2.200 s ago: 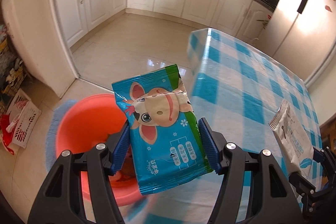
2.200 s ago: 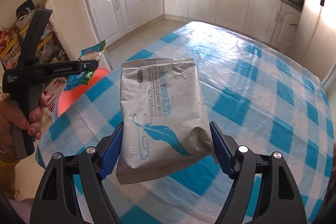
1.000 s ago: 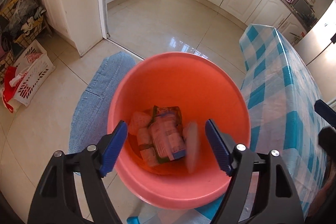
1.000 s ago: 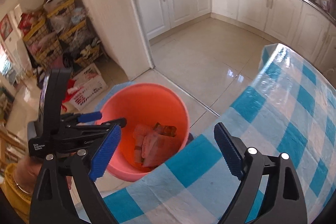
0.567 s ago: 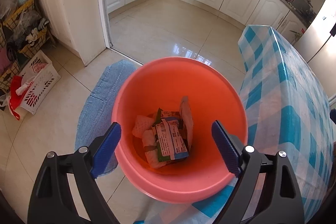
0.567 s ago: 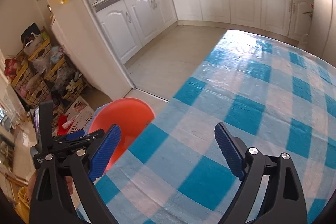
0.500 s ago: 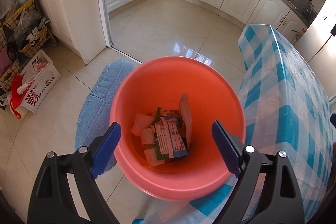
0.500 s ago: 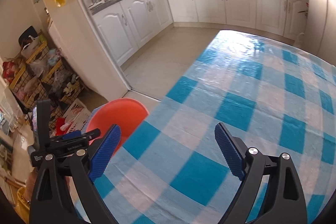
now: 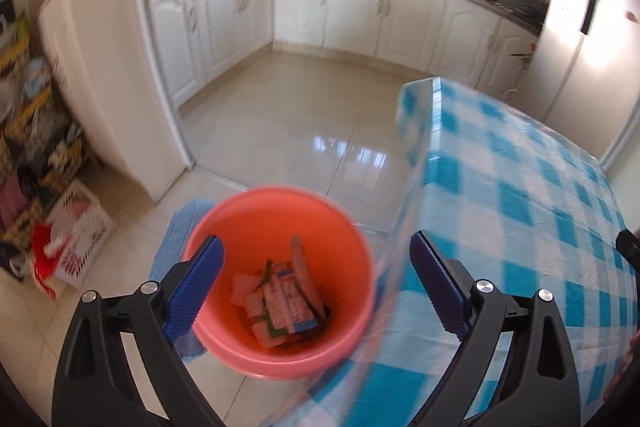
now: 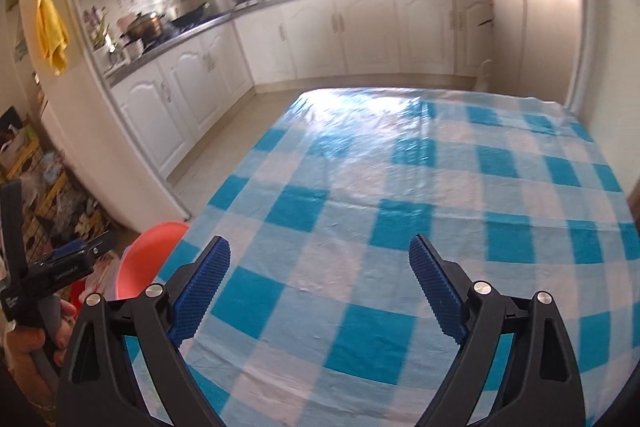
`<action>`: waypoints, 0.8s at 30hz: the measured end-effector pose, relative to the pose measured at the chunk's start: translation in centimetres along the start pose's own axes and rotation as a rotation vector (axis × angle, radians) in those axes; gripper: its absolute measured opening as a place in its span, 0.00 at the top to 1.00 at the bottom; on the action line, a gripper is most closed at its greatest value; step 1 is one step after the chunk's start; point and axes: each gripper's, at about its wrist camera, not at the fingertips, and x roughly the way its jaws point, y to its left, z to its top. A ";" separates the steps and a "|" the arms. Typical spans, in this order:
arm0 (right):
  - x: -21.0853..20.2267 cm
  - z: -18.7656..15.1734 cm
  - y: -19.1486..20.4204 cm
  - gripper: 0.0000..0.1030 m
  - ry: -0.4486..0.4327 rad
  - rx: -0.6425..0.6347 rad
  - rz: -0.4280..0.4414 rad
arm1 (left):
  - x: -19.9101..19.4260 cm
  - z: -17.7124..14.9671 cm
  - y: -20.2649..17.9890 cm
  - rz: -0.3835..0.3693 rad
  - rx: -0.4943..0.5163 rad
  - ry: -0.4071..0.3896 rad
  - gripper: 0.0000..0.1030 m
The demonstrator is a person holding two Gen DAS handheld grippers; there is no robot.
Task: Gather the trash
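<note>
The left gripper, jaws just widening and gripping nothing, is hovering over the orange bin at lower centre, wrappers lying inside. The right gripper is hanging spread above the checked bench.

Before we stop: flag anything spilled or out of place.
Nothing stands out. The packets lie inside the bucket, none on the floor around it, and the tablecloth shows no trash. Both tools, left and right, are open and hold nothing.

The bucket is coral orange. The tablecloth has a blue-and-white check. The cabinets are white, and a yellow towel hangs at far left.
</note>
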 end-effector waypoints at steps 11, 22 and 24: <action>-9.2 1.3 -3.6 0.09 -0.205 0.061 -0.118 | -6.9 1.7 -8.4 -0.145 0.120 -0.166 0.05; -19.2 1.1 -3.0 0.06 -0.420 0.018 -0.245 | -13.9 1.7 -13.1 -0.194 0.162 -0.329 0.04; -20.6 1.0 -2.7 0.05 -0.453 0.011 -0.267 | -15.0 1.6 -13.5 -0.197 0.166 -0.356 0.04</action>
